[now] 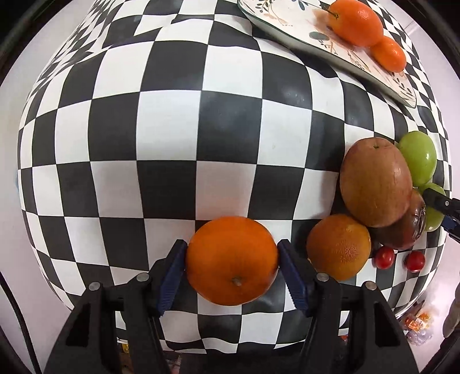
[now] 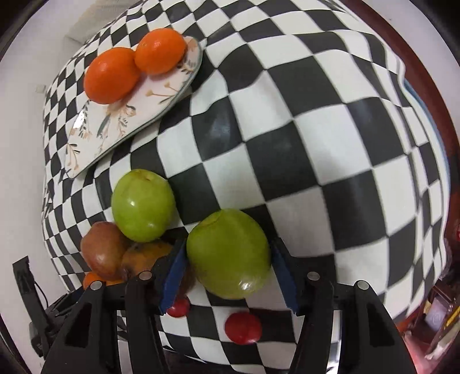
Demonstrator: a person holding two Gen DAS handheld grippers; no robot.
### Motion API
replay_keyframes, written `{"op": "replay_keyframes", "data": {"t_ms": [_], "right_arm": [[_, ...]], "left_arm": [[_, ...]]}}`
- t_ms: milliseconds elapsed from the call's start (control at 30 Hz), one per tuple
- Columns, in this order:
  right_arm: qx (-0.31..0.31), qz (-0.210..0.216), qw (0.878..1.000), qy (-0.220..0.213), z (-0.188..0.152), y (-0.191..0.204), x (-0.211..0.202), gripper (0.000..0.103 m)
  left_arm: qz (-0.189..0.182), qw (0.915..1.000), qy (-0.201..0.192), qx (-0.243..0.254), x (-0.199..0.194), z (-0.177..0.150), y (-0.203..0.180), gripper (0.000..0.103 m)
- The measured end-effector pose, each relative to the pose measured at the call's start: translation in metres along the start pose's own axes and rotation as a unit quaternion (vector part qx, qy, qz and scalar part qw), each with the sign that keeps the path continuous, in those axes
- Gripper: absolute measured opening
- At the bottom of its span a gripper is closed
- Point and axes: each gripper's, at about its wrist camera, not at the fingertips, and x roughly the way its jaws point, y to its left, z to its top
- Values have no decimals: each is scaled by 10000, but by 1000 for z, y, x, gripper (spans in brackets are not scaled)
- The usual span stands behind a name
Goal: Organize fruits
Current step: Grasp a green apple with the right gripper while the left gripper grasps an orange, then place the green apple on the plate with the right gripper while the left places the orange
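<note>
My left gripper (image 1: pixel 232 260) is shut on an orange (image 1: pixel 231 260), both blue pads pressed to its sides above the checkered cloth. My right gripper (image 2: pixel 228 254) is shut on a green apple (image 2: pixel 228 254); its tip also shows in the left wrist view (image 1: pixel 440 201). A flowered plate (image 1: pixel 290 27) at the far right holds two oranges (image 1: pixel 358 23); it also shows in the right wrist view (image 2: pixel 129 115). A pile of fruit lies on the cloth: a brown apple (image 1: pixel 375 184), another orange (image 1: pixel 339 247), a second green apple (image 2: pixel 143 205) and two small red fruits (image 2: pixel 243 328).
A black-and-white checkered cloth (image 1: pixel 172 129) covers the table and is wrinkled near the plate. A dark bruised fruit (image 1: pixel 408 230) lies in the pile. The table edge runs close below both grippers. Clutter sits on the floor at the right (image 1: pixel 417 322).
</note>
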Motion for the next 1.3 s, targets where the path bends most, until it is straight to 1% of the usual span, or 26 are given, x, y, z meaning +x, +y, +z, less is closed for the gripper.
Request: {"op": "replay_keyframes", "data": {"t_ms": [100,133,233,333,433,467,500,533,600,667,700,800,900,1067,1167,1233,1267,1300], "right_arm": [[-117,-117,9998,-68,-2,6,1,60],[-135,-128,9998,-83,-3,8,1,60],[-44,10,9998,-169,-1,11,-10,60],[-51,270,9989,-386,11,20,-36,60],[-237,415,9970,-611,31,40,-60,60],[-310,463,9962,-670,39,49,-66,60],[-423,475,9956,-691,50,59,-71,60],[-506,460,9951,-716,59,67,-73,60],[-771,267,9939,-744,81,86,-70,60],[-963,39,9932,-660,100,103,-58,60],[-1020,-95,9932,-554,112,110,-48,60],[-1121,-395,9925,-271,134,118,-24,60],[-1119,-539,9922,-38,146,118,-6,60],[-1066,-735,9912,289,165,116,16,60],[-1024,-746,9908,480,171,117,27,60],[-956,-726,9910,588,175,116,30,61],[-940,-719,9911,607,177,116,30,71],[-885,-731,9915,611,179,115,28,88]], "left_arm": [[-19,10000,-46,-1,-8,-2,-2,61],[-5,10000,-85,12,-16,8,-3,61],[-40,9996,-293,46,-42,19,-3,61],[-192,9979,-608,93,-78,33,-9,61],[-371,9953,-872,201,-111,63,-19,61],[-428,9945,-930,241,-118,75,-23,61],[-472,9937,-976,272,-122,87,-20,61],[-490,9933,-994,327,-123,96,-25,61],[-457,9928,-1014,435,-124,123,-34,61],[-324,9931,-981,550,-120,148,-40,61],[-281,9937,-926,558,-115,158,-35,61],[-259,9963,-648,501,-93,192,-39,61],[-236,9980,-367,451,-73,224,-41,61],[-262,9991,14,331,-47,254,-41,61],[-92,9991,155,379,-34,265,-43,62],[-50,9989,291,357,-28,269,-43,62],[-62,9989,367,302,-25,270,-41,62],[-106,9987,424,246,-23,271,-39,62]]}}
